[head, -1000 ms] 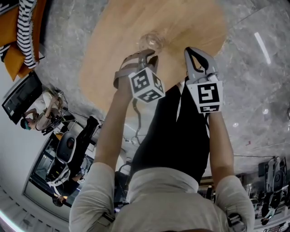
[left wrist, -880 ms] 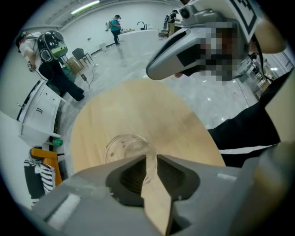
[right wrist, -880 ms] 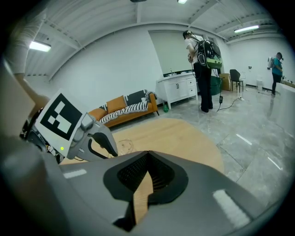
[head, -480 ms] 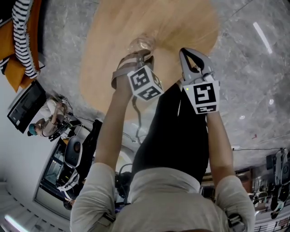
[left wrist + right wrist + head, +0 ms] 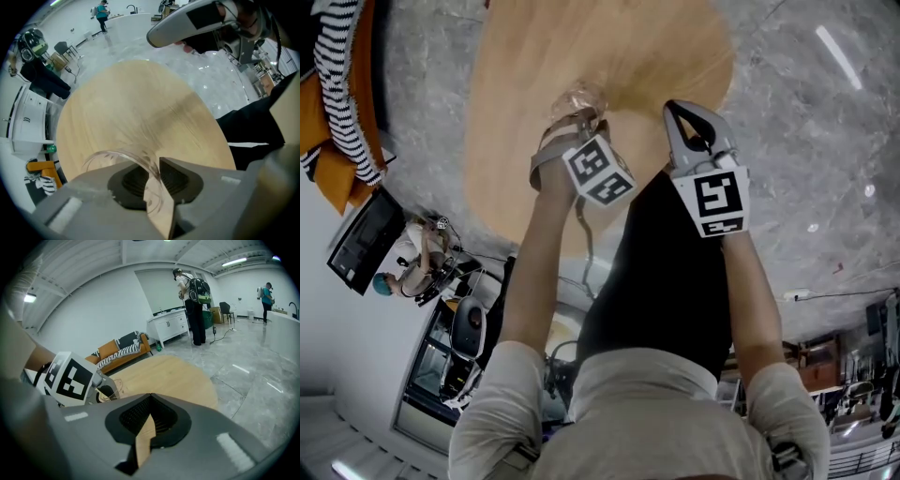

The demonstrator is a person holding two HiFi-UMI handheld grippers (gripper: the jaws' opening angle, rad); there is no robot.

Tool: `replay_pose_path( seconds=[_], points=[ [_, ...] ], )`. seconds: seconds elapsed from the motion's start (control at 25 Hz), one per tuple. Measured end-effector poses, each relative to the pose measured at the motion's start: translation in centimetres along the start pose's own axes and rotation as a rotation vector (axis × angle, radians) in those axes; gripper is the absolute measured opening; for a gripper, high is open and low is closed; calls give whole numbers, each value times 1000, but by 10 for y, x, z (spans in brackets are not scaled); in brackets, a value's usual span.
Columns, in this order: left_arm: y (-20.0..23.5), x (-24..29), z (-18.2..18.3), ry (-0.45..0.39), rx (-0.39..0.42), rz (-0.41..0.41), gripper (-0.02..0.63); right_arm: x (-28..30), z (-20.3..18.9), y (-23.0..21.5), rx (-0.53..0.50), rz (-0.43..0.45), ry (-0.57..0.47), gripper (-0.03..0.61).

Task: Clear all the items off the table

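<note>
Clear cup (image 5: 125, 156): at the near edge of the round wooden table (image 5: 609, 42), wall pinched by the clenched left gripper (image 5: 581, 118). Its mouth faces back towards that gripper, long axis roughly along the jaws. Right gripper (image 5: 690, 120): at the same table edge, jaws together on nothing.

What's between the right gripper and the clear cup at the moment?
Only bare wooden table, seen in the head view. The clear cup is clamped by its wall in the left gripper; the right gripper is shut and empty beside it.
</note>
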State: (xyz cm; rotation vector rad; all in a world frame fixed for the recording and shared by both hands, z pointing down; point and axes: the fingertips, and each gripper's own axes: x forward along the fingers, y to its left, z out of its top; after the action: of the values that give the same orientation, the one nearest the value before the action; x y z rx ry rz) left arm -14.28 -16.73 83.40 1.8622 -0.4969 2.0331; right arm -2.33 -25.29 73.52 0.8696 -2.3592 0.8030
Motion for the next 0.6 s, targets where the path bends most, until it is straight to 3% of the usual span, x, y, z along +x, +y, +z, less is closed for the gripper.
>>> replay_pose_path(
  seconds=[0.36, 0.6],
  points=[
    [7, 5, 3, 42, 78, 71, 94, 1, 0, 1, -8, -4, 4, 6],
    [-1, 3, -1, -11, 5, 39, 66, 2, 3, 8, -31, 7, 7, 6]
  ],
)
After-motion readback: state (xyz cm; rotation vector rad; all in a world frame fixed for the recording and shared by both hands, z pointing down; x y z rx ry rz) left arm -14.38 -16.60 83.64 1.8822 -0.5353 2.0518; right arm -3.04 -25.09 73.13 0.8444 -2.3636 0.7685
